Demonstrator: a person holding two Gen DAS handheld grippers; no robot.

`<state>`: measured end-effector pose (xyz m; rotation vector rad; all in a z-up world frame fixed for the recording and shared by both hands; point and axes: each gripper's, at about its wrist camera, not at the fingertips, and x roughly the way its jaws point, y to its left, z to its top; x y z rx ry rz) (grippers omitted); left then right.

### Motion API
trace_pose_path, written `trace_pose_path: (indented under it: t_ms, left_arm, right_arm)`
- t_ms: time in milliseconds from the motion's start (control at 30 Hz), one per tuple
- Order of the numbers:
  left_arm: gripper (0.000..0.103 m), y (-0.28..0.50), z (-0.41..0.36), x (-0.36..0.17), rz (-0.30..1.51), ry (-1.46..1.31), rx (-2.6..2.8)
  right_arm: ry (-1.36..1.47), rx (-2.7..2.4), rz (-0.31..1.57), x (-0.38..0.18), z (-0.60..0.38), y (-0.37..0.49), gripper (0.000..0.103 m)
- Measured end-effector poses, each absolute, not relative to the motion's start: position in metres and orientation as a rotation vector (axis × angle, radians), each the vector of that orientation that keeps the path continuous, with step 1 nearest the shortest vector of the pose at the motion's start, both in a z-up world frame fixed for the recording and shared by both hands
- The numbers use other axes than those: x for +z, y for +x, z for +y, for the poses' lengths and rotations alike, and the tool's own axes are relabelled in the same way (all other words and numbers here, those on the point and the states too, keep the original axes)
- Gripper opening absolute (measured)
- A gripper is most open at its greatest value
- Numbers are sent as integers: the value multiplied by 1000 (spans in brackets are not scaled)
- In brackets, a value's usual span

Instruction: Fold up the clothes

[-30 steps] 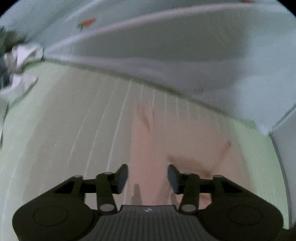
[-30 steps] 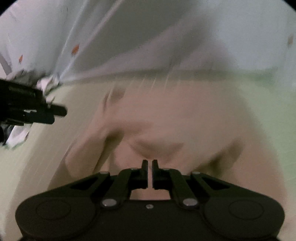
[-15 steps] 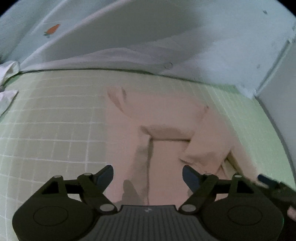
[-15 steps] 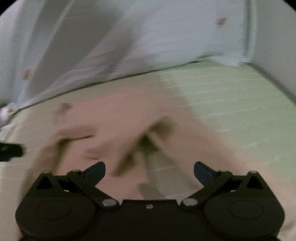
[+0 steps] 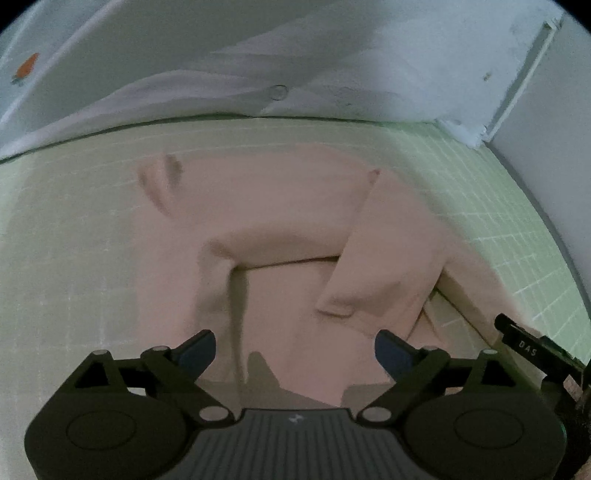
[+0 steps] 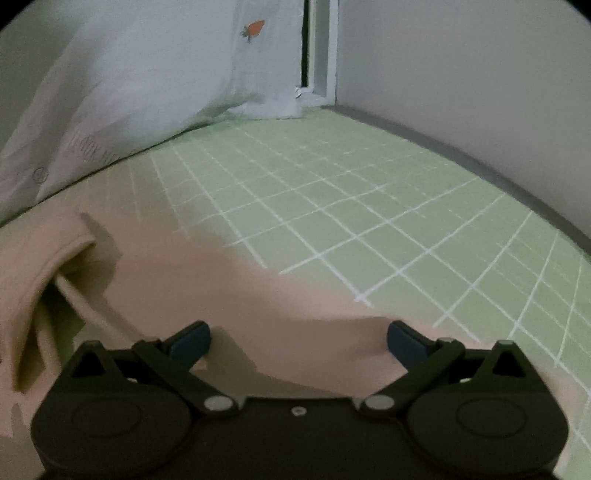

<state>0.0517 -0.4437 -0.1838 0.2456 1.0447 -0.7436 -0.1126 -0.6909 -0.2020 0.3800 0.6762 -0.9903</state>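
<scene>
Left gripper: jaws are opening and standing wide apart; nothing is pinched between the blue pads. In its own view it is hovering over the near part of the garment, and the cloth is showing through the gap.

Right gripper: jaws are standing spread wide and gripping nothing; the blue pads are hanging above the garment's edge. In the left wrist view a black part of it is entering at 4 o'clock.

Garment: a pale pink long-sleeved top is lying flat on the mat, occupying the centre of the left wrist view. One sleeve is lying folded inward across the body at 2 o'clock from the left gripper. A second sleeve is running along the body at 11 o'clock. In the right wrist view the cloth is filling the field from 9 to 6 o'clock.

Mat: a light green surface with a white grid is lying under the garment, extending toward 1 o'clock in the right wrist view.

Bedding: white fabric with a small red strawberry print is bordering the mat at 11 o'clock.

Wall: a plain pale surface is bounding the mat at 2 o'clock.
</scene>
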Motion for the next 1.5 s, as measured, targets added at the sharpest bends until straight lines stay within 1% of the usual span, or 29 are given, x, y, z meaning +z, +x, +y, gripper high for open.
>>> trace_pose_path:
  t_ms: [133,400,467,500,533,600,633,667,700,733,800,833,967,1500]
  left_arm:
    - [93,58,-470,-195,1034,293,-773]
    - [93,68,-505,-220,1042,373,-823]
    - [92,68,-510,-224,1054,375,-838]
    - [89,68,-512,-226,1061,377,-846]
    - [81,67,-513,-227,1068,370,-851]
    - [74,64,-513,-228,1065,360,-847]
    - [61,63,-512,-227,1060,357,-844]
    - [54,61,-511,-226,1056,350,-826]
    - [38,61,-510,-225,1061,341,-808]
    - [17,60,-508,-224,1066,335,-796]
    - [5,60,-501,-220,1081,312,-774]
    - [3,61,-495,-217,1098,273,-772]
    - [2,59,-465,-205,1166,102,-746]
    - [2,-14,-366,-157,1150,-108,-627]
  right_arm:
    - [344,-1002,626,-208,-683,-110,103]
    - [342,-1005,625,-209,-684,-107,103]
    - [339,-1008,627,-208,-683,-107,103]
    - [338,-1008,628,-208,-684,-107,103]
    - [338,-1009,628,-208,-684,-107,103]
    - [337,-1009,628,-208,-684,-107,103]
    - [337,-1009,628,-208,-684,-107,103]
    - [337,-1009,628,-208,-683,-107,103]
    - [337,-1009,629,-208,-684,-107,103]
    - [337,-1009,629,-208,-684,-107,103]
    - [336,-1009,629,-208,-683,-107,103]
    - [337,-1009,629,-208,-684,-107,103]
    - [339,-1007,628,-208,-684,-107,103]
    - [345,-959,651,-202,-675,-113,103]
